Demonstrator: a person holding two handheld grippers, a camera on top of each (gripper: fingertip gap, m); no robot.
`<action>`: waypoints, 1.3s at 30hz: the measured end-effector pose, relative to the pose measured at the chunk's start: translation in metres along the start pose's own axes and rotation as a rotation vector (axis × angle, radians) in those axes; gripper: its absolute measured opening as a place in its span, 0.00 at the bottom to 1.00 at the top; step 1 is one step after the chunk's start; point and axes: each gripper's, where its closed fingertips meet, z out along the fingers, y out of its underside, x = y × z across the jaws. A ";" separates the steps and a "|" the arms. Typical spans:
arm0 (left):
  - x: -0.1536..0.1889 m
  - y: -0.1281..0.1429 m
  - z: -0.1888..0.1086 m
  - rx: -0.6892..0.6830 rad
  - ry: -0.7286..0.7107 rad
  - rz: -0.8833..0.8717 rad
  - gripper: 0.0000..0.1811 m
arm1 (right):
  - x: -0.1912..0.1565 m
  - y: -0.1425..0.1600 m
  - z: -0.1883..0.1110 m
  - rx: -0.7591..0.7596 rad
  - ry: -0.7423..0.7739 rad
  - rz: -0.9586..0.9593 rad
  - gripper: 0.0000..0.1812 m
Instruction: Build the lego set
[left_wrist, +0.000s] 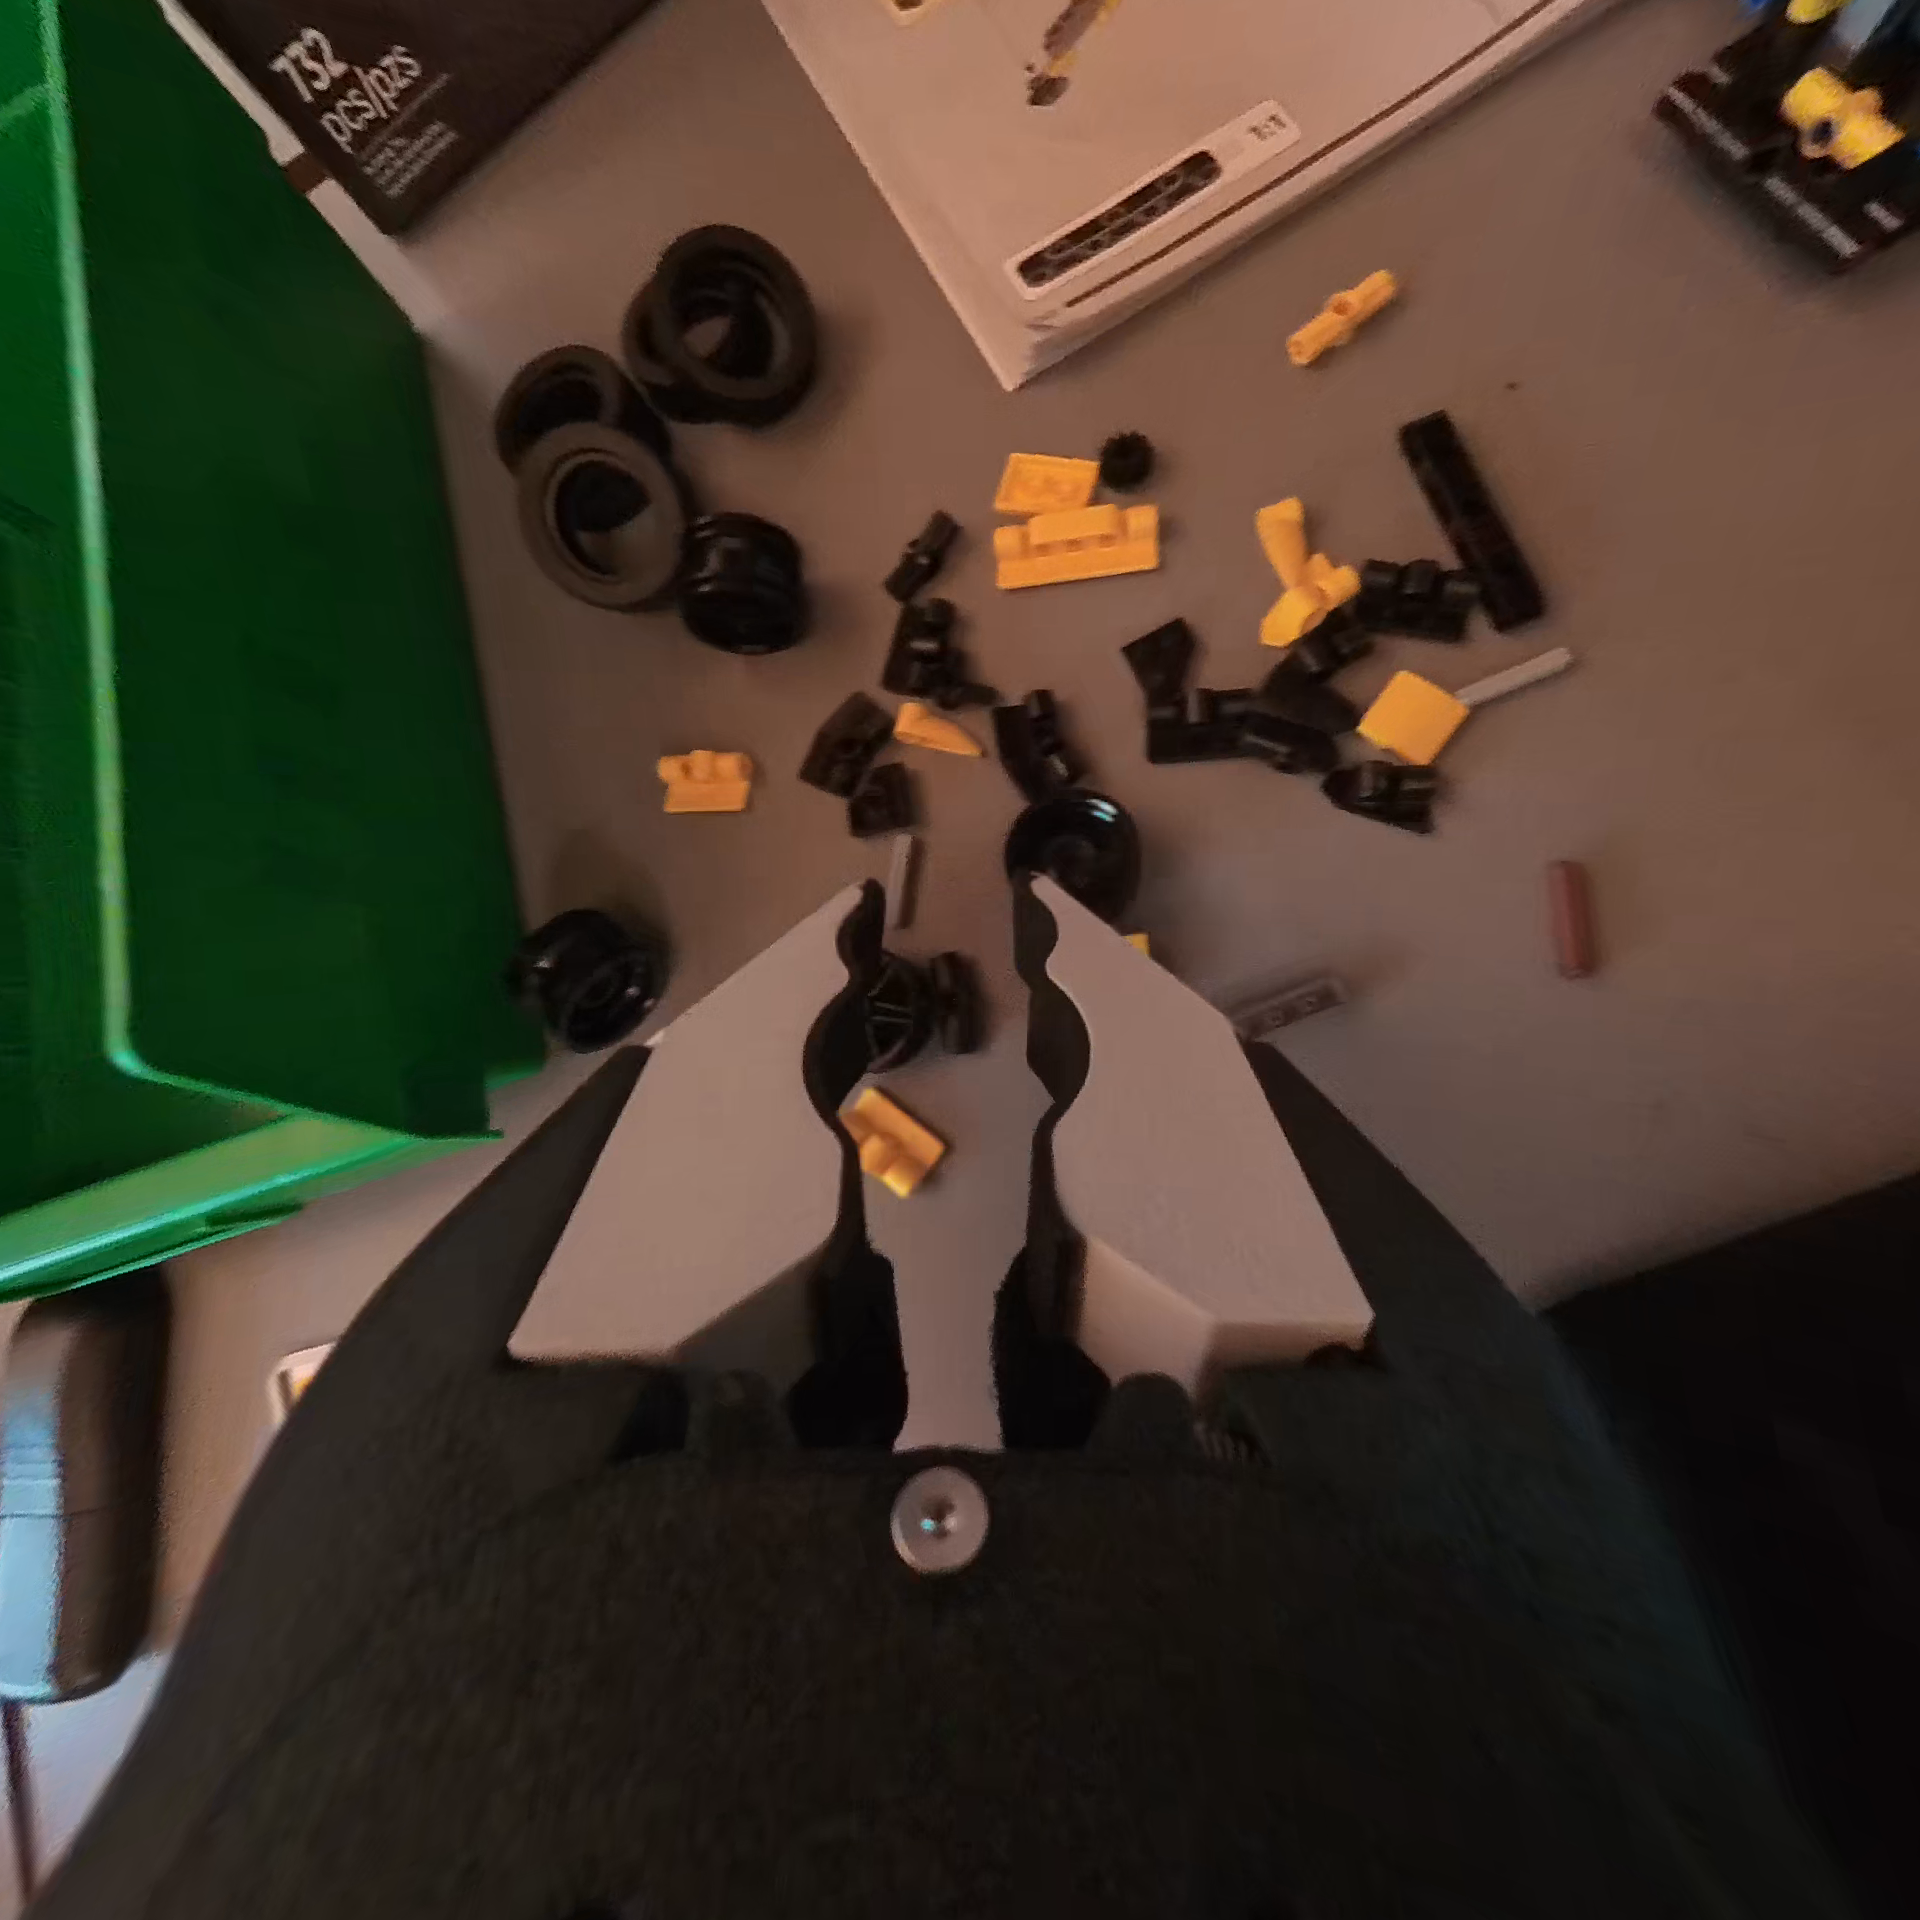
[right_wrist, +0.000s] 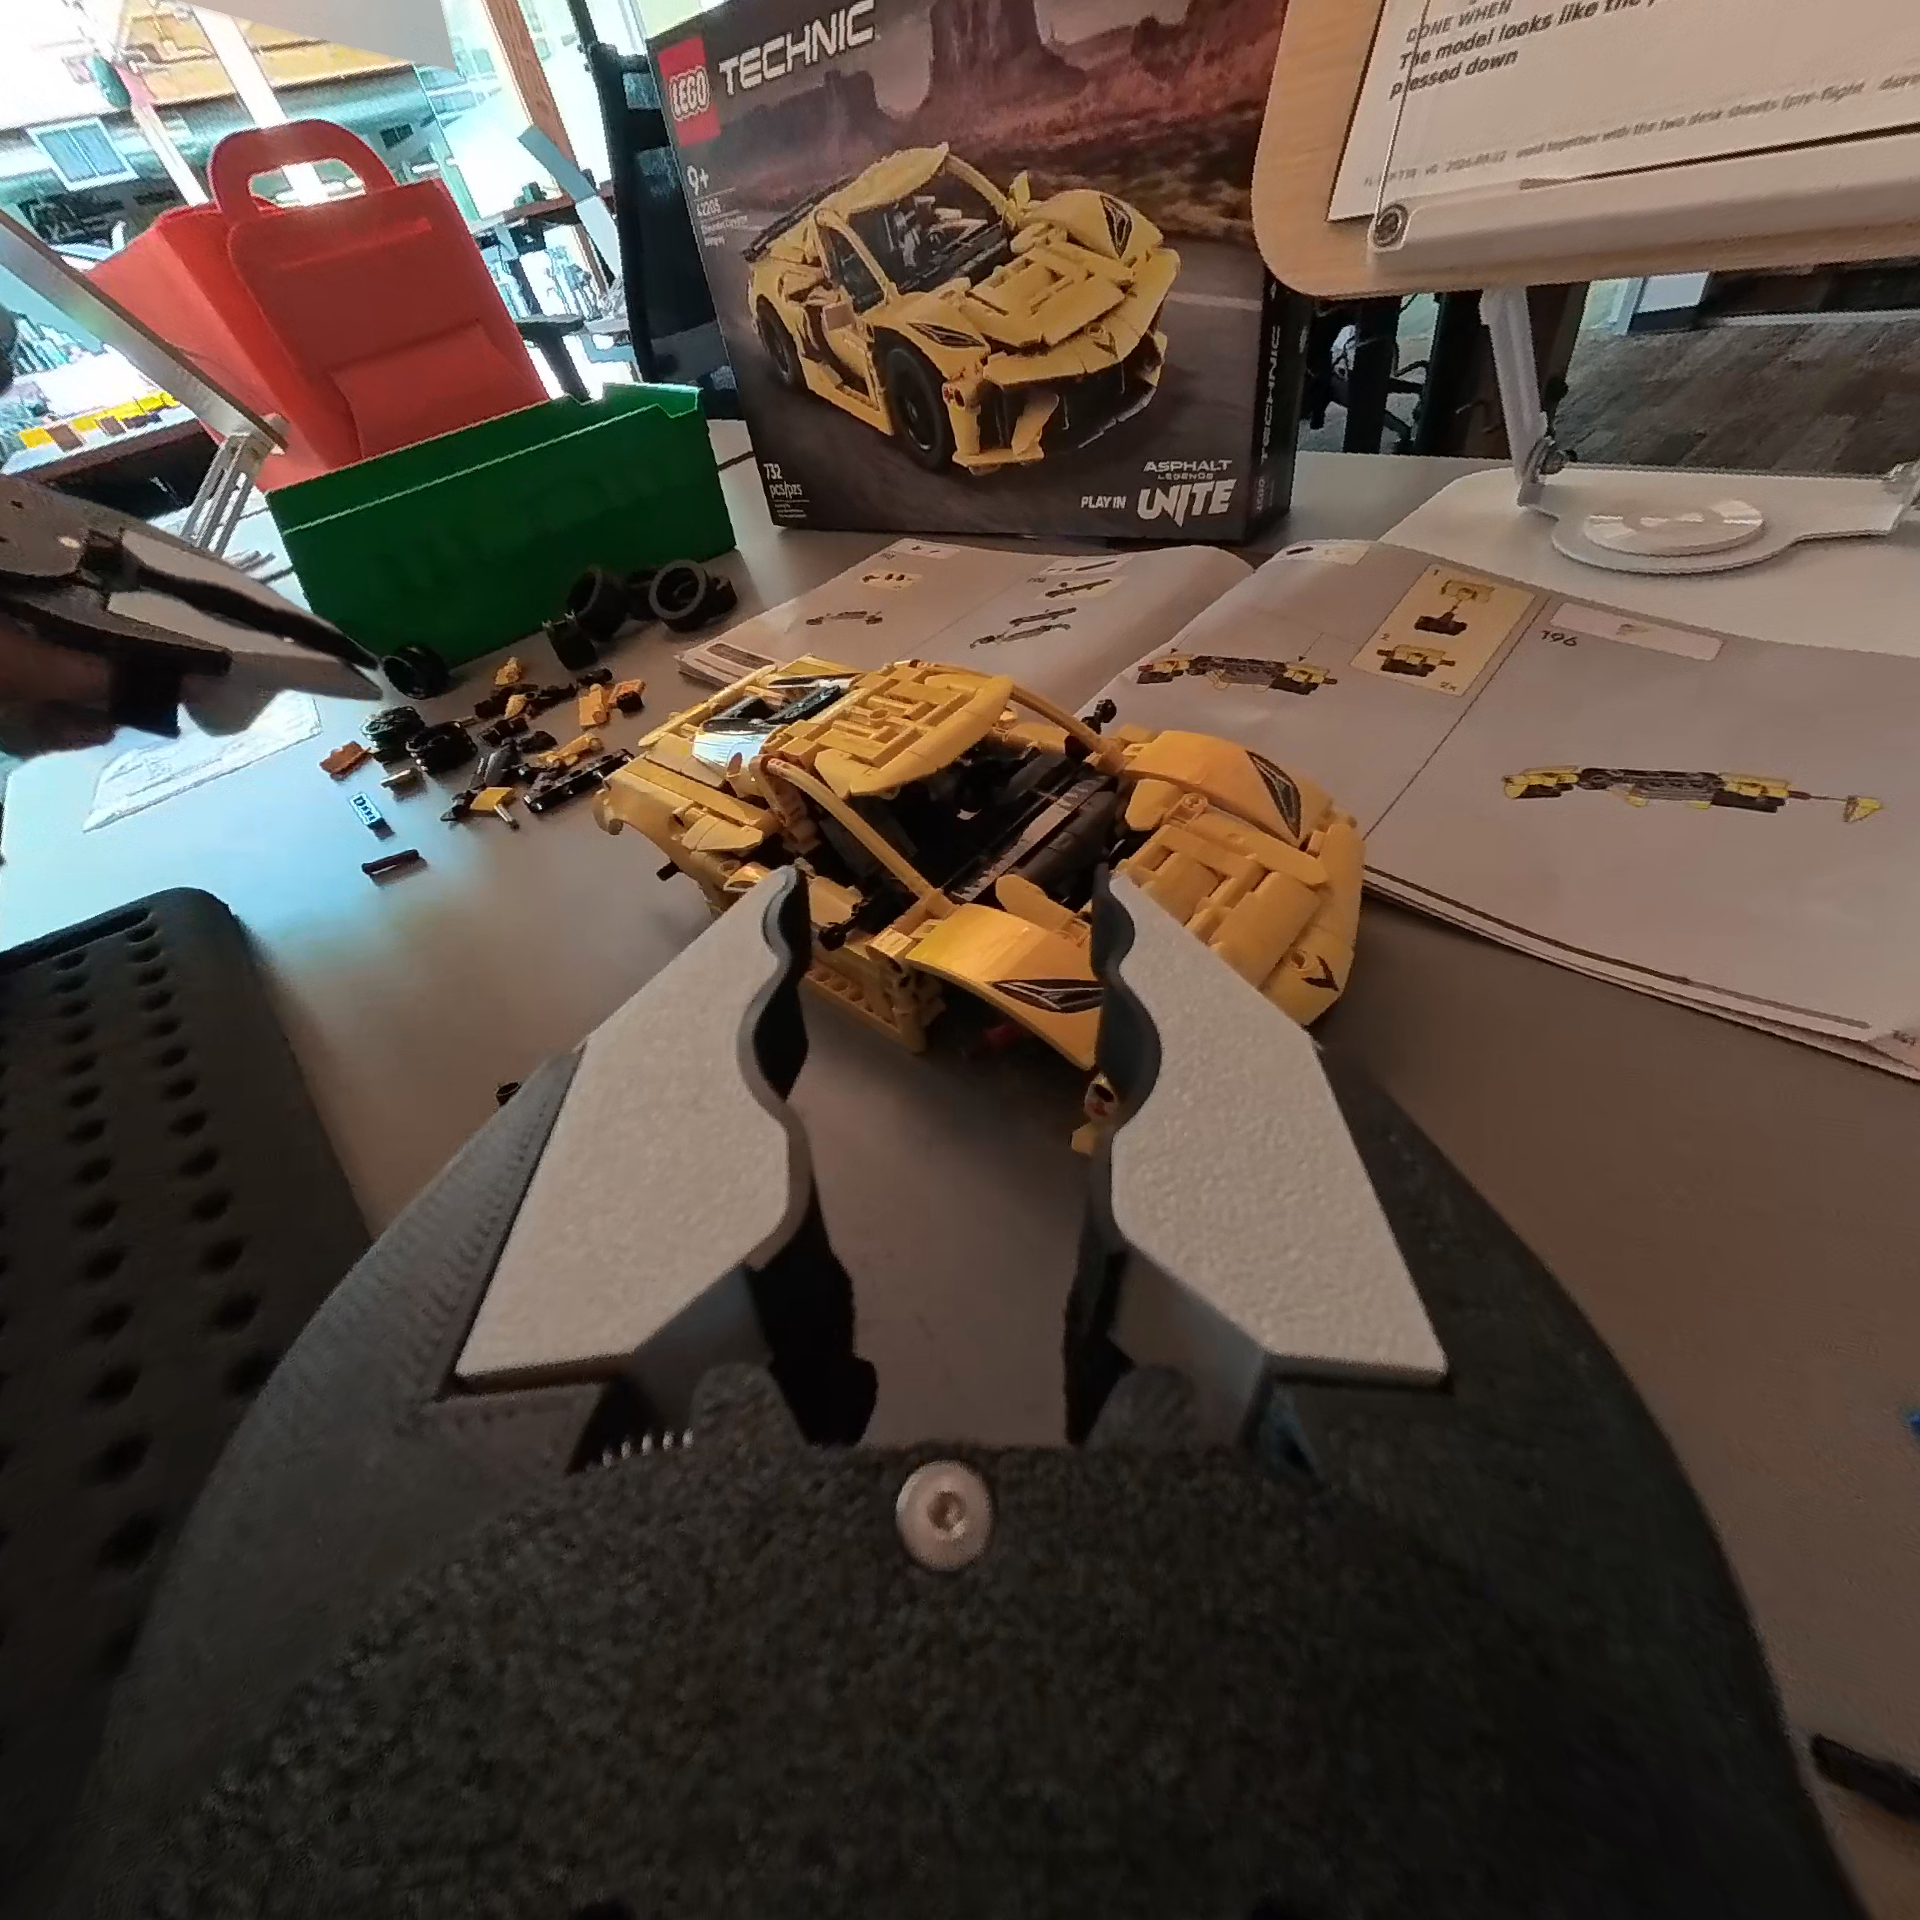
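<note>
Left wrist view: left claw (left_wrist: 945, 894) gapes narrowly over glossy black wheel hub (left_wrist: 909, 1013); right claw (right_wrist: 951, 914) spread wide before knobbly yellow car (right_wrist: 987, 821).

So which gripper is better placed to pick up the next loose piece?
Left, probably. The left gripper hangs open directly above the loose pieces beside the green box. The right gripper is open in front of the yellow car.

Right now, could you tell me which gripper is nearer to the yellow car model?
Right. The right gripper hovers open just before the yellow car model; the left gripper is off over the loose pieces.
</note>
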 end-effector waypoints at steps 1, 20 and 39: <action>-0.003 0.001 0.000 -0.008 -0.002 0.005 0.13 | 0.000 0.000 0.000 0.003 0.001 0.001 0.29; 0.001 -0.021 0.075 -0.046 0.059 -0.201 0.11 | 0.001 0.000 -0.002 0.001 -0.002 0.012 0.27; -0.011 -0.025 0.053 -0.008 0.043 -0.242 0.03 | 0.000 0.001 -0.001 -0.003 -0.013 0.016 0.25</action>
